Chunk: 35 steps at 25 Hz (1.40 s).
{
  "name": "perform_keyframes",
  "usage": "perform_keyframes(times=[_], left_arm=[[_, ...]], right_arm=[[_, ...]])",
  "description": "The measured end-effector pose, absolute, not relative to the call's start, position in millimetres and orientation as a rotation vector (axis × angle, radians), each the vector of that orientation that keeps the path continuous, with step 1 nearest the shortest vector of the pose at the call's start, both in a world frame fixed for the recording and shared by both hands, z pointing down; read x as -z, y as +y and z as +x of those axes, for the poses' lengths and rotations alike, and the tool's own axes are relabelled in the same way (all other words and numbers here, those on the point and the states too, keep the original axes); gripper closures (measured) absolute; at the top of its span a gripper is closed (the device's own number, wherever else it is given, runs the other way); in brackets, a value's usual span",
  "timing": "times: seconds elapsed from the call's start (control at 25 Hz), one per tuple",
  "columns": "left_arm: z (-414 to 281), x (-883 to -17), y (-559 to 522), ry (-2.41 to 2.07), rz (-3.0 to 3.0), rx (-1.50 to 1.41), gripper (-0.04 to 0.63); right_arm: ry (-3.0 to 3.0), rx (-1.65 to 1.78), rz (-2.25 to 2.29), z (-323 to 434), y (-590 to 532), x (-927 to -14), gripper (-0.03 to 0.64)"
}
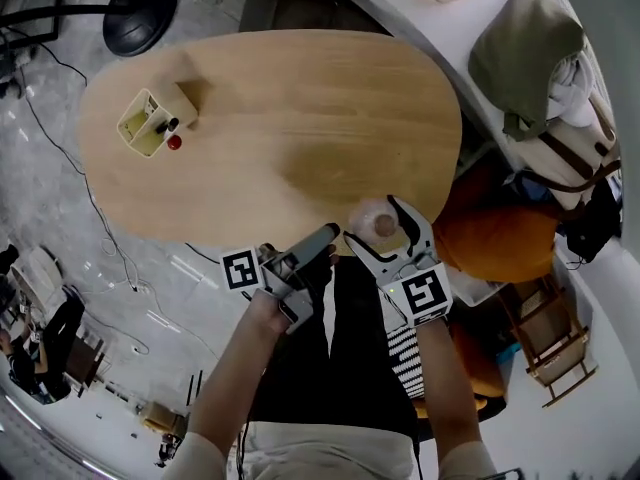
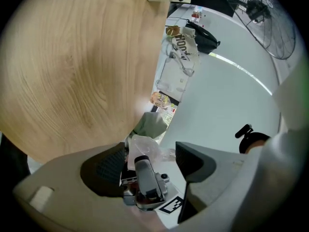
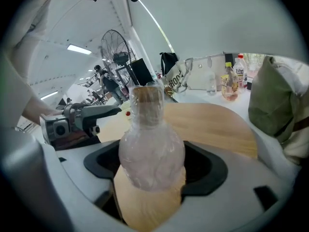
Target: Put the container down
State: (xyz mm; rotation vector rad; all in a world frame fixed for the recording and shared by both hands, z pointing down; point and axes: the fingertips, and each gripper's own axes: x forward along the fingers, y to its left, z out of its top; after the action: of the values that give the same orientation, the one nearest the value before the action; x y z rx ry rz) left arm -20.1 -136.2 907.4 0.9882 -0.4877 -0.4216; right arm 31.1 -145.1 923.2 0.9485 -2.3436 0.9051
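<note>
At the far left of the bench (image 1: 300, 108) stands a small cream organizer (image 1: 148, 123) with a red bit (image 1: 174, 143) just beside it, well apart from the work. That leaves the wide middle of the wood free as a place to set something down.

Nearer the person, the left tongs (image 1: 322, 240) hang off the bench's near edge with their jaws spread and nothing between them. They point toward the other hand, probably waiting to steady or take over.

Just to their right is the container (image 3: 150, 153), a round-bellied bottle wrapped in clear film with a cork-coloured top. It is upright at the near rim of the bench. The right tongs (image 3: 154, 169) pinch it round the belly, low enough to keep it from tipping. Wood shows under its base, but I cannot tell whether it touches (so the putting-down looks unfinished).

Further right, off the bench, a green jacket (image 1: 525, 53) lies on a white counter.
</note>
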Motion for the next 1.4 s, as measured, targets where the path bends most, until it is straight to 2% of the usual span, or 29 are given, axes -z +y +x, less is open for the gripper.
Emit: perform_keyframes(times=[0.48,1.4], left_arm=[[-45.1,-944.2,-135.6,-0.552,0.993,0.453,0.275],[-43.0,-938.3,-124.0,-0.484,1.072,0.505,0.275]], right_arm=[[-2.23,-0.847,0.94,28.8,-140.2,-1000.4,0.232],[-2.144,-0.757,1.038,32.8,-125.2,-1033.2,0.232]])
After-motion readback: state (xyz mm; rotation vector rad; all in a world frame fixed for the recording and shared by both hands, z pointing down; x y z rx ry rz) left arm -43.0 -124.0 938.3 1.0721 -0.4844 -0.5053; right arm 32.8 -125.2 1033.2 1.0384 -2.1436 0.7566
